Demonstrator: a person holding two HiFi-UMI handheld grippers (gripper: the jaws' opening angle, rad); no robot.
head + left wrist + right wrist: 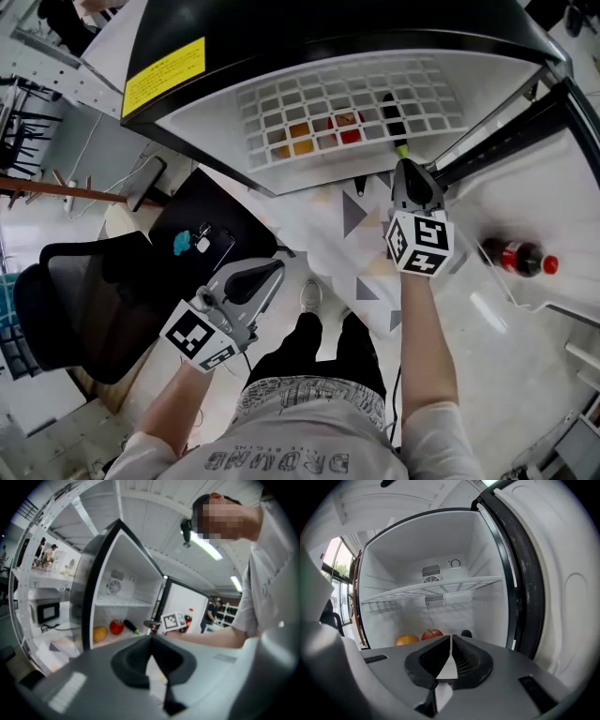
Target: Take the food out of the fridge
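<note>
In the head view, the fridge [309, 56] stood open below the camera. Its food was only seen through the wire shelf [281, 103]: an orange [298, 131] and an apple [348, 122] as coloured patches, and a dark vegetable [390, 111] with a green end. The right gripper [406, 172] was at the fridge opening, close to this green end; whether it touched it I could not tell. The left gripper [275, 269] was lower and well apart from the fridge, near a black chair [84, 300]. A cola bottle [518, 255] lay in the door [562, 187].

In the left gripper view, the jaws were closed, tips together, with nothing between them. Beyond them the orange [100, 633], the apple [116, 627] and the dark vegetable [131, 627] lay on the fridge floor. The right gripper showed mostly as its marker cube [173, 620].

In the right gripper view, the jaws were also closed and empty. They covered the lower part of the orange [407, 640] and the apple [432, 633], and the dark vegetable [466, 633] showed only as a small dark top.
</note>
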